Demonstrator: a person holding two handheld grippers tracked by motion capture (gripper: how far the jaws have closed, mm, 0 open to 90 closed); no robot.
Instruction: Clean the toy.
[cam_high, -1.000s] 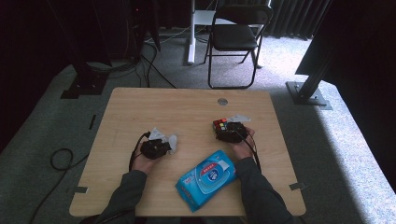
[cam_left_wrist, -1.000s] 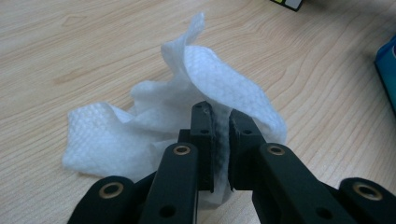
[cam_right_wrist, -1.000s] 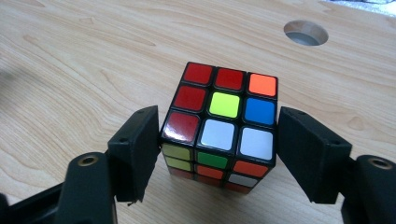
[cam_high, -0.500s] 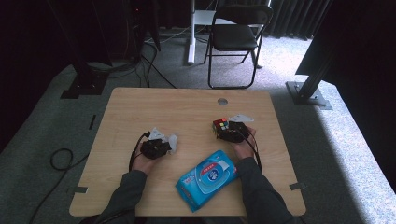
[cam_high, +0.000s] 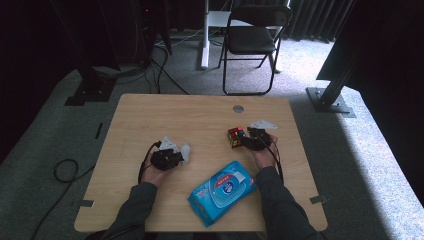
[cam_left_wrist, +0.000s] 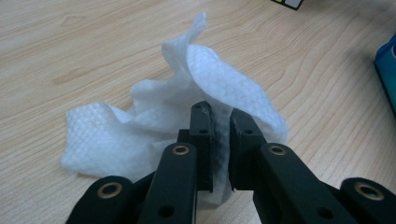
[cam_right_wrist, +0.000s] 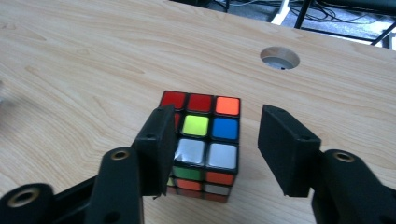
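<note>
Embossed cloth wipe (cam_left_wrist: 187, 88); glossy cube (cam_right_wrist: 205, 140)

I see a white wet wipe (cam_left_wrist: 187, 93), crumpled and embossed, in the centre of the left gripper view, one fold standing up and a flat flap spread to the lower left on the worktop. In the high view it shows left of centre (cam_high: 185, 152). The puzzle cube (cam_right_wrist: 203, 140) sits flat at the centre of the right gripper view, its top showing red, orange, yellow-green, blue and white stickers; in the high view it lies right of centre (cam_high: 235, 137).
</note>
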